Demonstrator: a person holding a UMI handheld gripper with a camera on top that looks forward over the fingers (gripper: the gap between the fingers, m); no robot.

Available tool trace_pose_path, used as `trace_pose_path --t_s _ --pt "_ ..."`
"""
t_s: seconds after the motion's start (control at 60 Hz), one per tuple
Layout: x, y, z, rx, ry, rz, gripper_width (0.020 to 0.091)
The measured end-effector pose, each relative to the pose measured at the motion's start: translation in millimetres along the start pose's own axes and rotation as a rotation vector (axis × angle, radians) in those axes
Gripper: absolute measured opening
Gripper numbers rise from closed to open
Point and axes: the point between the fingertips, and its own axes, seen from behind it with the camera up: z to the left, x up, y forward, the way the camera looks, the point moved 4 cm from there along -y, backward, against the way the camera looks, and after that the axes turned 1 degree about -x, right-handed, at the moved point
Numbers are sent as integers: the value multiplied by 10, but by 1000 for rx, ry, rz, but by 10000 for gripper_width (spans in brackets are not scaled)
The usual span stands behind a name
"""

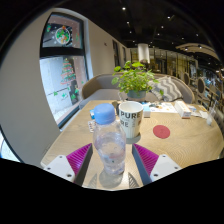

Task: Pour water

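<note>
The tool [109, 160] pinches a capped water bottle [108, 145] between its pads. The paper cup [130, 119] stands on the worktop [185, 140] at one o'clock, just beyond. With the blue cap on nothing pours, and swinging the bottle over could topple the light cup.

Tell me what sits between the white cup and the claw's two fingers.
A clear water bottle with a blue cap stands between the claw's fingers, directly before the white cup, per the gripper view. Whether the pads press it is unclear.
</note>
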Motion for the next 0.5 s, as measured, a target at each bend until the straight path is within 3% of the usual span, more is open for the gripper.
trace_pose_path --t_s 0.067,0.15,0.367,0.483,0.5 --pt "-34 145 21 -4 -3 -2 727" --pt "-83 272 3 -17 -11 6 539" --pt "-56 263 -24 -24 -14 -4 387" --pt "52 169 -49 -31 -28 -14 366" --pt "81 149 -49 -29 -31 -18 330"
